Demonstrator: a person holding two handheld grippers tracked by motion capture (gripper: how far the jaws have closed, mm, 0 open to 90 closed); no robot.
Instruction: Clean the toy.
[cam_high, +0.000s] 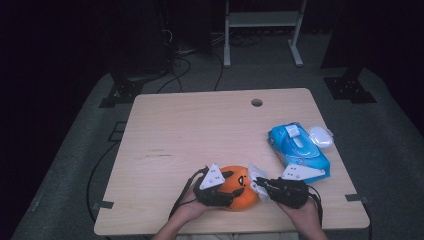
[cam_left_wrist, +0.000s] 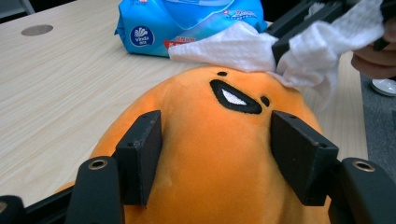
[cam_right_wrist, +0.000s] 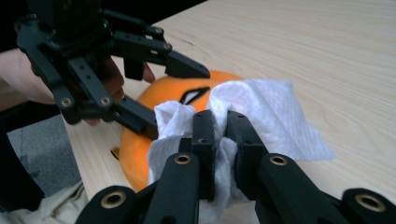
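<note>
An orange plush toy (cam_high: 247, 198) with a stitched black face lies near the table's front edge. My left gripper (cam_high: 235, 184) is shut on it, and in the left gripper view its pads (cam_left_wrist: 140, 156) press into the plush toy (cam_left_wrist: 219, 140) from both sides. My right gripper (cam_high: 261, 184) comes in from the right, shut on a crumpled white wipe (cam_high: 255, 172). In the right gripper view the jaws (cam_right_wrist: 222, 140) pinch the wipe (cam_right_wrist: 266, 107), which rests against the top of the toy's (cam_right_wrist: 135, 144) head by its face. The left gripper (cam_right_wrist: 140, 84) shows beyond it.
A blue pack of wipes (cam_high: 298, 146) lies behind the right hand, with a white round lid (cam_high: 320, 136) beside it near the table's right edge. The wooden table (cam_high: 200, 125) has a cable hole (cam_high: 256, 102) at the back. Hands and forearms enter from the bottom.
</note>
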